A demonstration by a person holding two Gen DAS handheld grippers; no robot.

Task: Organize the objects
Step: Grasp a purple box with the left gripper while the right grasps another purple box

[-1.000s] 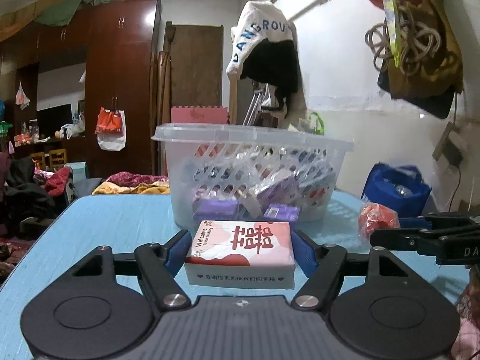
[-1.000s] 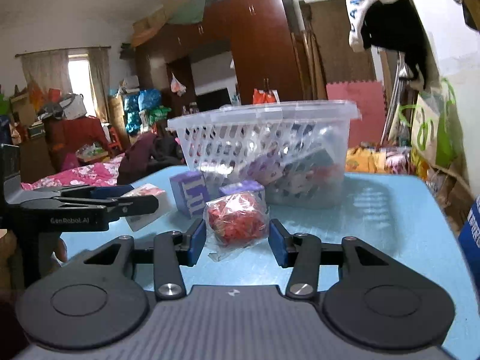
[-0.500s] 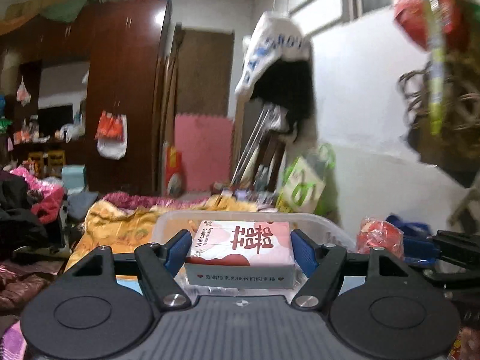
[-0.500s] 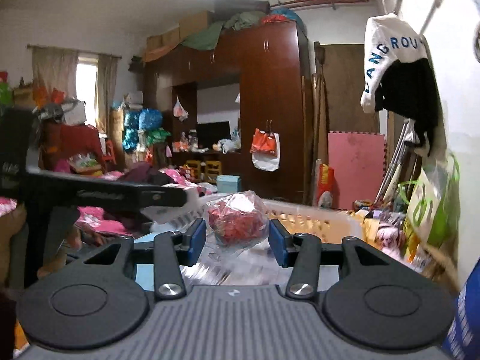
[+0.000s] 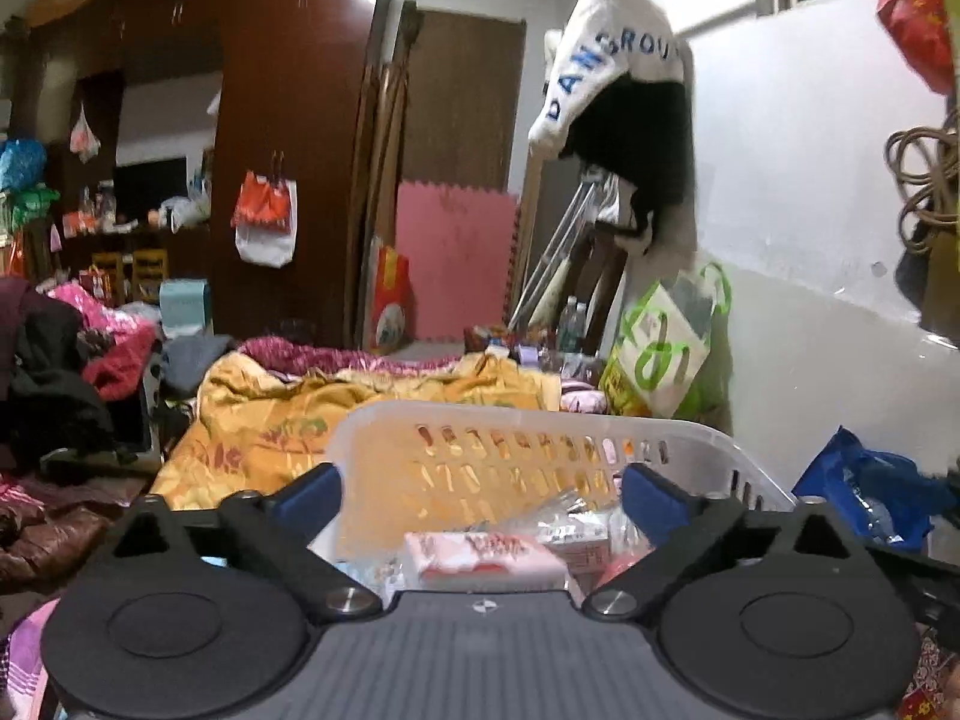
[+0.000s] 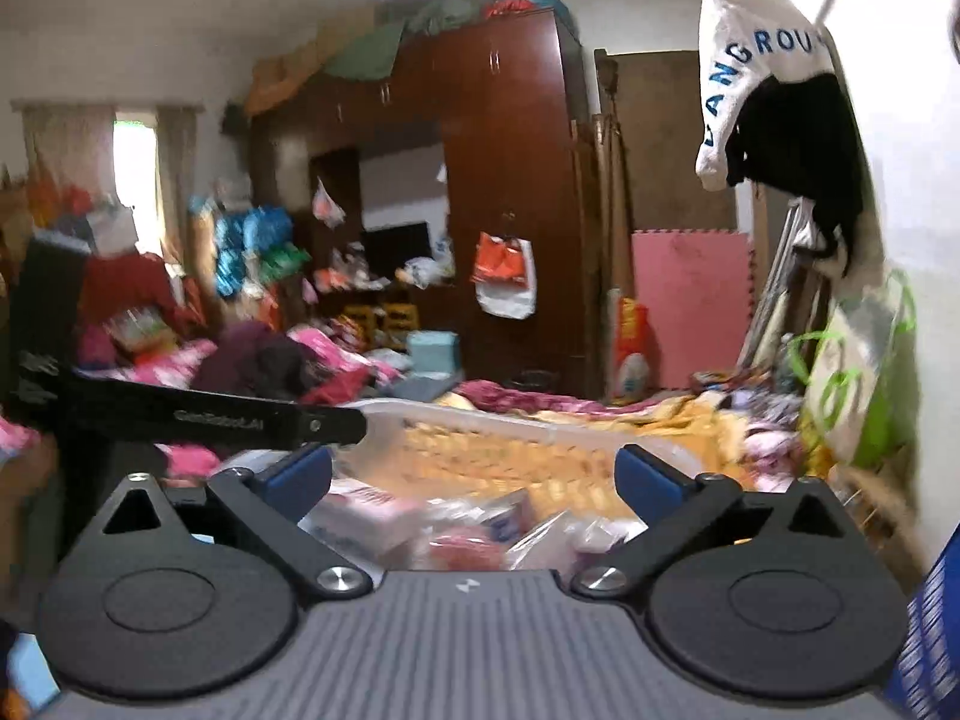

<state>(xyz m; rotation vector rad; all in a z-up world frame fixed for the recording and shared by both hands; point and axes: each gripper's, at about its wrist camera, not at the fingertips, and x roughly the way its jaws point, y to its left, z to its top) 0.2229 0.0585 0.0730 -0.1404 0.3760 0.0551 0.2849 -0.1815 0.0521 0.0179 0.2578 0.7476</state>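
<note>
Both grippers hover over the white slotted plastic basket (image 5: 540, 423). My left gripper (image 5: 480, 498) has its jaws opening wide, with nothing between the blue pads. The pink-and-white box (image 5: 480, 558) lies below it in the basket, among other packets. My right gripper (image 6: 474, 471) is also opening wide and holds nothing. The red wrapped packet (image 6: 462, 543) shows blurred beneath it inside the basket (image 6: 480, 414), beside the pink box (image 6: 360, 510). In the right wrist view the left gripper's black finger (image 6: 210, 417) crosses at the left.
A yellow blanket (image 5: 288, 420) lies behind the basket. A blue bag (image 5: 870, 480) and a green-and-white bag (image 5: 666, 348) stand against the white wall on the right. A dark wardrobe (image 5: 300, 138) and piled clothes fill the back and left.
Both grippers rose from the blue table to above the basket. The left one let go of the pink box and the right one let go of the red packet; both now lie in the basket.
</note>
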